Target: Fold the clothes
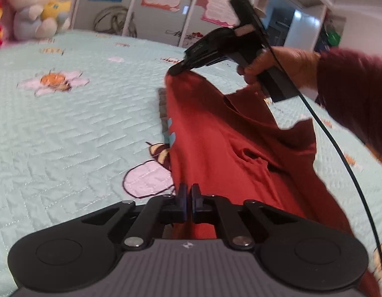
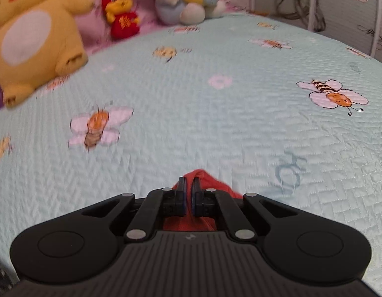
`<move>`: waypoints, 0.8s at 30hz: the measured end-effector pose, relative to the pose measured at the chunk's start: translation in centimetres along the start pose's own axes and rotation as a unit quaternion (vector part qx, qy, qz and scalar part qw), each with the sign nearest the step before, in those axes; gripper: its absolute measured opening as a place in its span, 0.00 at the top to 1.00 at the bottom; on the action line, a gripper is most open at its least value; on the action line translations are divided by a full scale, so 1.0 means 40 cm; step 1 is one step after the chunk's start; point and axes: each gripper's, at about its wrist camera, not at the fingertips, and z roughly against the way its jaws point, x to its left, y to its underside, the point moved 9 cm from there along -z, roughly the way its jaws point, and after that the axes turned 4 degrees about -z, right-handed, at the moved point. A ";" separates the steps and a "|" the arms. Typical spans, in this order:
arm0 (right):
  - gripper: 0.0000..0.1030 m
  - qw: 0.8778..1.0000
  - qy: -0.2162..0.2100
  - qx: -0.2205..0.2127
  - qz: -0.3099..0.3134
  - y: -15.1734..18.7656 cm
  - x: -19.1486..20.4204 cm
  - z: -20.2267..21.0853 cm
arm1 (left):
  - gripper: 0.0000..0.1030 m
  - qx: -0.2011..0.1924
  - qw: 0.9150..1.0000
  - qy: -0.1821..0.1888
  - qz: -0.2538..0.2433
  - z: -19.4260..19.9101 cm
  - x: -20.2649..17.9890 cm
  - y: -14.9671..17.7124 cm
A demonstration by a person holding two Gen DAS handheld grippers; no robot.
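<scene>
**Red garment held up by both grippers; no fold yet laid**

The red garment (image 1: pixel 215 143) is found lifted above the bed (image 1: pixel 79 128), gripped at two points and hanging slack between them, with creases and an opening visible near its middle. In the left wrist view, the left hand-held gripper (image 1: pixel 188 199) is seen with its jaws drawn narrow on the near edge of the cloth. Farther off and to the right, the right hand-held gripper (image 1: pixel 177 70) is seen pinching the far corner of the same cloth; its own view confirms red fabric clamped between nearly closed jaws (image 2: pixel 189 193).

No finished fold can be identified. Whether the lower part of the garment touches the quilt cannot be told. The garment is judged to be at the spreading or carrying stage, so the task is assessed as early: laying flat, folding and squaring are all judged outstanding.

Plush toys (image 2: pixel 35 37) are noted at the far left of the bed, well apart from the work. Motion blur limits detail.
</scene>
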 end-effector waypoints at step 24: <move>0.69 0.995 0.044 -0.072 -0.055 -0.014 0.024 0.059 | 0.74 -0.123 0.990 -0.064 0.024 0.117 0.039 -0.078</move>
